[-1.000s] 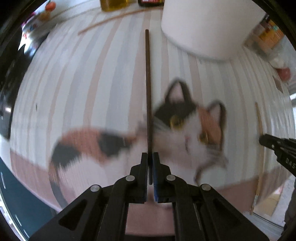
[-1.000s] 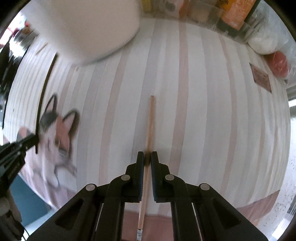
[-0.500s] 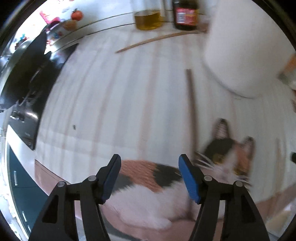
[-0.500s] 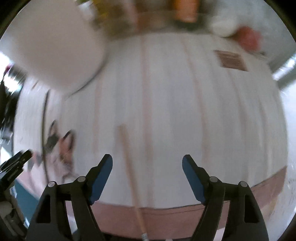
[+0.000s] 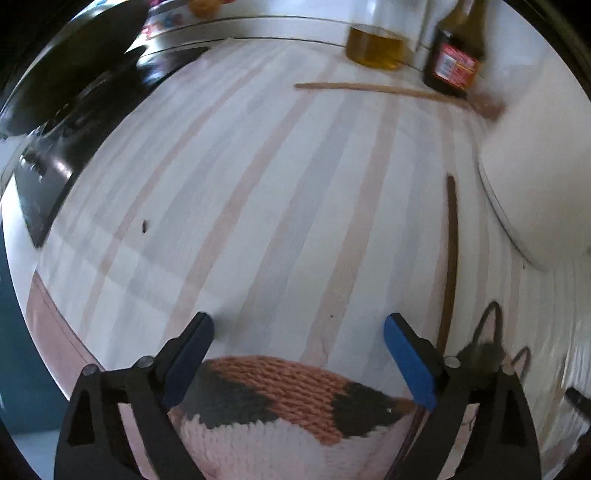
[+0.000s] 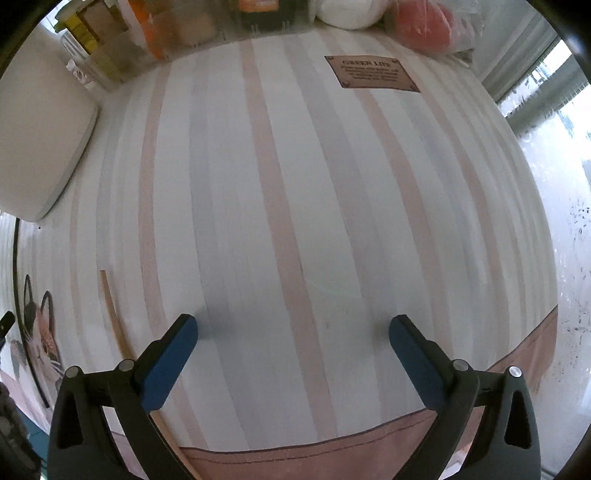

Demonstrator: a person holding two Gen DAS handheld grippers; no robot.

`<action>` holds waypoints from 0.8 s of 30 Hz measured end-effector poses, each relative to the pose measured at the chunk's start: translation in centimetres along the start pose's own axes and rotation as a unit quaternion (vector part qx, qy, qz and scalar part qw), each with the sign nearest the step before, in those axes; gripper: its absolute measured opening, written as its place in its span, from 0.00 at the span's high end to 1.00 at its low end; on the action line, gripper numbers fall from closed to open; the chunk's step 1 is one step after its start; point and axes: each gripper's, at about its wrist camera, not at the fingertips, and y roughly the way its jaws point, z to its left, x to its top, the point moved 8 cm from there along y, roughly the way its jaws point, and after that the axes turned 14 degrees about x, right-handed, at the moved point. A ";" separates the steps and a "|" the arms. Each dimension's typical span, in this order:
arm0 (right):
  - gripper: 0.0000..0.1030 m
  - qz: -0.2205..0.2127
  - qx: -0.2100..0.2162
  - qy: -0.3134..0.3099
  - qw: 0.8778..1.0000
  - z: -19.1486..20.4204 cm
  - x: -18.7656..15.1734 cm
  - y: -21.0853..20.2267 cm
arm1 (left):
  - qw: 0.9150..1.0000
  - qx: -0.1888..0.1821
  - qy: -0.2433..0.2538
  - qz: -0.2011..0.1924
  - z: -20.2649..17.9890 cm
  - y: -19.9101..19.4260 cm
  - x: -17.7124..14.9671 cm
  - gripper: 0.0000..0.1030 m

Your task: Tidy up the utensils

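Note:
My left gripper (image 5: 298, 334) is open and empty over the striped cloth (image 5: 258, 206). A dark brown chopstick (image 5: 450, 258) lies on the cloth to its right, past the right finger. A long wooden spoon (image 5: 388, 90) lies at the far side near the bottles. My right gripper (image 6: 293, 332) is open and empty over the striped cloth (image 6: 314, 192). A light wooden chopstick (image 6: 114, 317) lies to its left, partly hidden behind the left finger. The dark chopstick also shows as a thin line at the right wrist view's left edge (image 6: 16, 295).
A white container (image 5: 535, 177) stands at the right, also seen in the right wrist view (image 6: 40, 147). An oil jar (image 5: 376, 48) and dark sauce bottle (image 5: 454, 59) stand at the back. A black stove (image 5: 48, 122) lies left. Boxes and bags (image 6: 184, 29) line the far edge.
Both grippers opened and let go of their chopsticks, which now lie on the cloth. The left gripper swung left, the right gripper swung right, away from the sticks.

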 end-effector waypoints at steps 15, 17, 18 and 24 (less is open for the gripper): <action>0.00 0.011 0.001 0.009 1.000 -2.0 4.0 -0.3 | 1.000 -0.009 0.028 -0.005 -1.6 -0.3 0.4 0.00; 0.00 -0.001 0.000 0.008 1.000 -2.0 3.8 -0.2 | 1.000 -0.006 0.017 -0.011 -1.7 -0.7 0.1 0.00; 0.00 -0.010 0.000 0.006 1.000 -2.0 3.5 -0.4 | 1.000 -0.005 0.017 -0.011 -1.8 -0.7 0.1 0.00; 0.00 -0.023 0.000 0.007 1.000 -2.0 3.1 -0.4 | 0.998 -0.016 0.059 0.002 -2.6 -0.9 0.3 0.00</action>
